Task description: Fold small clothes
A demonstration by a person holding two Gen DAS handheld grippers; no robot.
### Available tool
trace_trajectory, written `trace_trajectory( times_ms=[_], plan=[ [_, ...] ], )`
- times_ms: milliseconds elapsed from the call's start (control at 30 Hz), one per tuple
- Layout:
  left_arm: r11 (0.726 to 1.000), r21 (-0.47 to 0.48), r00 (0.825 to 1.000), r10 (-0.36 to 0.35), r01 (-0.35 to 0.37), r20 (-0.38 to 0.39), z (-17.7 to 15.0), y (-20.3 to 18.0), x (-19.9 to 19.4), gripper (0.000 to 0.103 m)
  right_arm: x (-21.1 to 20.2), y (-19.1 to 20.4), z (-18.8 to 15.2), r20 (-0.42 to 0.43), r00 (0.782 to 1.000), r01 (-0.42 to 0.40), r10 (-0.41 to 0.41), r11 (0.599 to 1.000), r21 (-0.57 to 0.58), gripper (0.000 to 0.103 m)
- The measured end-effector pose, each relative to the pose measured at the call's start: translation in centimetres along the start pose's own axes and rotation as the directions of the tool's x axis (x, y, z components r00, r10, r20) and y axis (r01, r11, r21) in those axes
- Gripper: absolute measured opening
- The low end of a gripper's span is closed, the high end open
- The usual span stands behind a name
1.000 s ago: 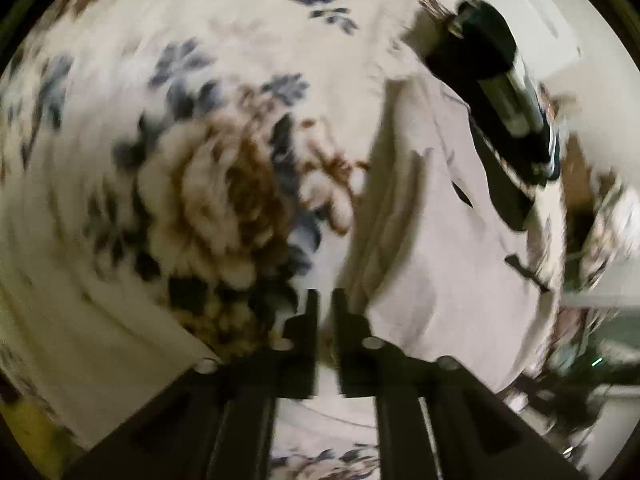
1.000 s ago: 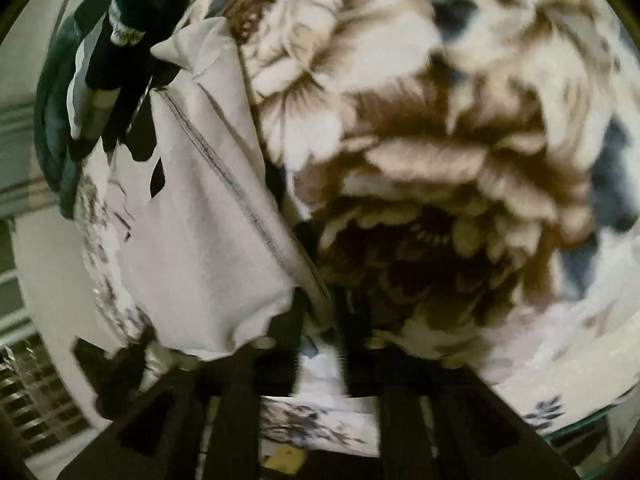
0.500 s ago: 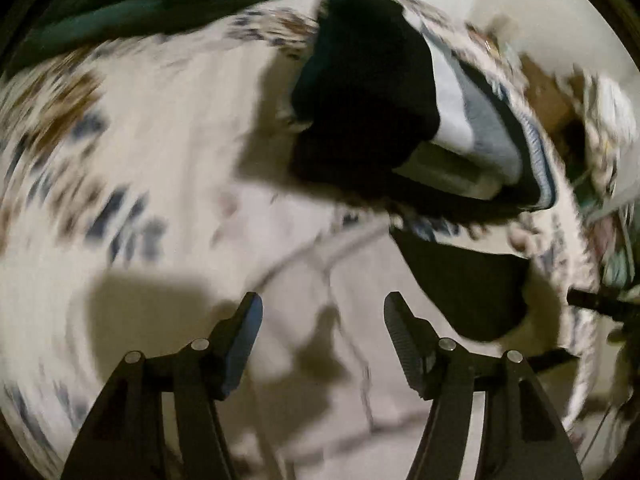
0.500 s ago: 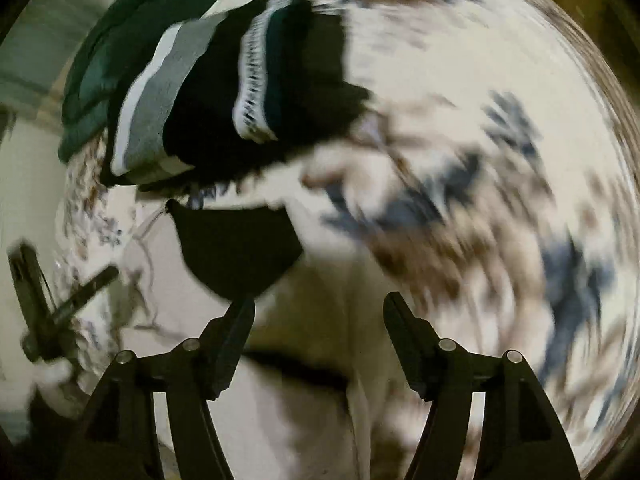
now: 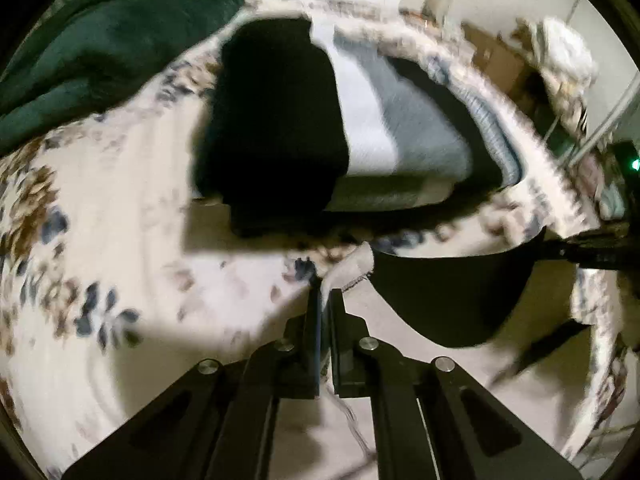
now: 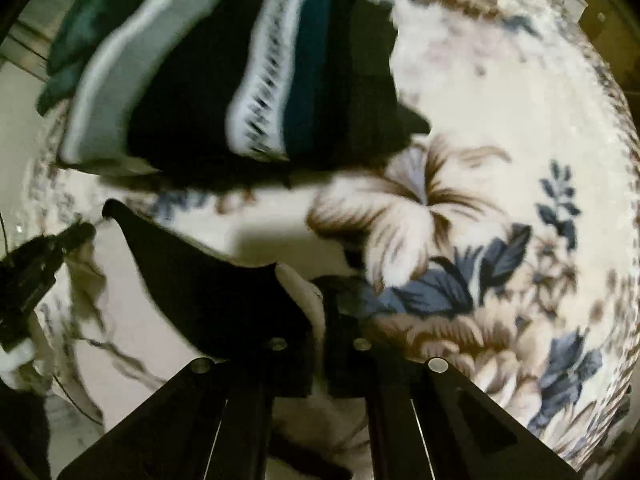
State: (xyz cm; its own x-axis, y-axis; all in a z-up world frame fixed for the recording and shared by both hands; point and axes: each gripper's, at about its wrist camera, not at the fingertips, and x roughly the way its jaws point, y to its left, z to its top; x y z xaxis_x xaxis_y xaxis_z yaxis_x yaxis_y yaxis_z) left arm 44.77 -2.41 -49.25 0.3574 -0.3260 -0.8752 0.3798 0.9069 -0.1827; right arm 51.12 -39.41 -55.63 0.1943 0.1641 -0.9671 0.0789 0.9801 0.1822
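A small pale pink garment [image 5: 404, 364] with a black panel [image 5: 448, 296] lies on a floral bedspread [image 5: 100, 208]. My left gripper [image 5: 326, 292] is shut on the garment's left top corner [image 5: 352, 270]. My right gripper [image 6: 322, 300] is shut on the garment's other top corner [image 6: 298, 284], with the black panel [image 6: 208, 284] to its left. In the left wrist view the right gripper's fingers [image 5: 592, 248] show at the right edge. In the right wrist view the left gripper [image 6: 44, 256] shows at the left edge.
A stack of folded clothes, black with grey, white and teal bands [image 5: 340, 132] [image 6: 240, 76], lies just beyond the garment. A dark green blanket [image 5: 96, 40] is heaped at the far left. The bed's edge and room clutter [image 5: 568, 60] lie to the right.
Both grippers were shut on the garment a second ago, opened half a second ago over its upper edge, and are now shut again on its two top corners.
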Motion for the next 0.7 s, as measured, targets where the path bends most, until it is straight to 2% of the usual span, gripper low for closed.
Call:
trace_trajectory(
  times_ms=[167,267,300,367,400,533,700],
  plan=[
    [0.993,-0.109,0.993,-0.03,0.043,0.114,-3.9,-0.2,-8.2,0.002,-6.1,1.8,-3.5,0.114,0.992,-0.045,0.049,0.998,-0.034,0.003],
    [0.981,-0.179,0.99,-0.054,0.077,0.129,-6.6,-0.5,-10.9,0.002,-8.5,3.9,-7.9,0.151,0.986,-0.054,0.065,0.996,-0.078,0.003],
    [0.976,-0.202,0.991,-0.061,0.084,0.12,-8.5,-0.9,-11.9,0.002,-8.8,4.9,-10.1,0.151,0.986,-0.059,0.073,0.994,-0.093,0.003],
    [0.969,-0.236,0.994,-0.057,0.078,0.093,-10.4,-1.5,-11.7,0.002,-9.2,5.9,-14.1,0.142,0.988,-0.048,0.066,0.991,-0.122,0.003],
    [0.964,-0.254,0.996,-0.06,0.075,0.067,-12.4,-1.7,-11.8,0.002,-9.3,6.2,-16.6,0.13,0.99,-0.046,0.063,0.991,-0.128,0.003],
    [0.939,-0.337,0.998,-0.063,0.062,0.008,-17.4,-1.3,-10.5,0.002,-7.4,6.4,-23.5,0.072,0.997,-0.013,0.025,0.987,-0.158,0.003],
    [0.89,-0.442,0.991,-0.133,0.108,-0.026,-21.9,-0.4,-9.6,0.006,-4.6,5.9,-28.4,0.042,0.998,0.048,-0.04,0.977,-0.206,0.003]
  ],
)
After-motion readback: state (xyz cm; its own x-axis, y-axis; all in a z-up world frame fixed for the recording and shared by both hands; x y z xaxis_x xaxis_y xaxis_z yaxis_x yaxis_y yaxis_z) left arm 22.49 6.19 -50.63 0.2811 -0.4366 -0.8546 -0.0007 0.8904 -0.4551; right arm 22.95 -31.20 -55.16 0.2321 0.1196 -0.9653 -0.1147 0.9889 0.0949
